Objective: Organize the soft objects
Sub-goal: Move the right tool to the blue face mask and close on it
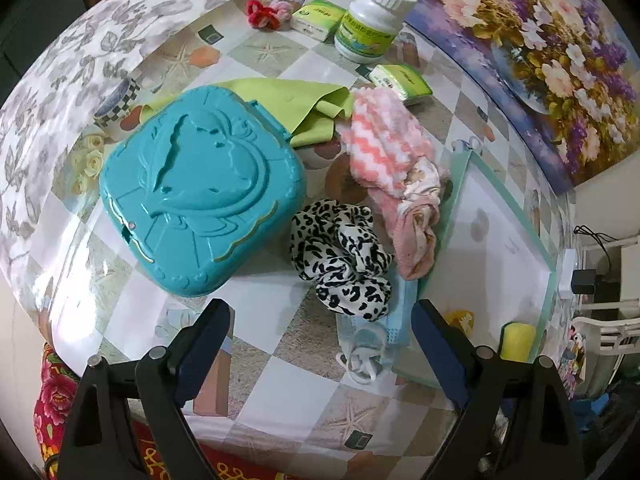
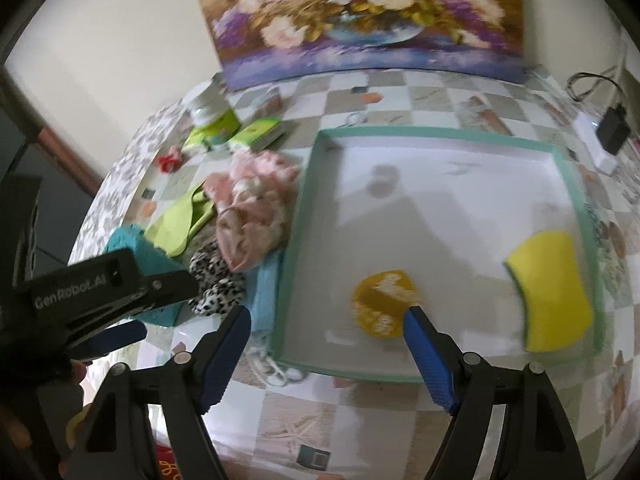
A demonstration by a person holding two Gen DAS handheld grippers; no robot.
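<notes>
A white tray with a teal rim (image 2: pixel 304 216) lies on the table and holds a yellow sponge (image 2: pixel 554 292) and a small yellow cloth piece (image 2: pixel 380 304). Left of it lie a black-and-white spotted scrunchie (image 1: pixel 340 256), a pink wavy cloth (image 1: pixel 388 152), a green cloth (image 1: pixel 296 100) and a blue face mask (image 1: pixel 376 336). My left gripper (image 1: pixel 320 320) is open and empty, just short of the scrunchie and mask. My right gripper (image 2: pixel 328 326) is open and empty over the tray's near rim. The left gripper's body (image 2: pixel 100 288) shows in the right wrist view.
A teal plastic case (image 1: pixel 200 188) lies left of the cloths. A white pill bottle (image 1: pixel 372 20), green boxes (image 1: pixel 400 80) and red and pink hair ties (image 1: pixel 264 12) sit at the back. A flower painting (image 2: pixel 360 12) leans on the wall. A charger (image 2: pixel 612 130) lies far right.
</notes>
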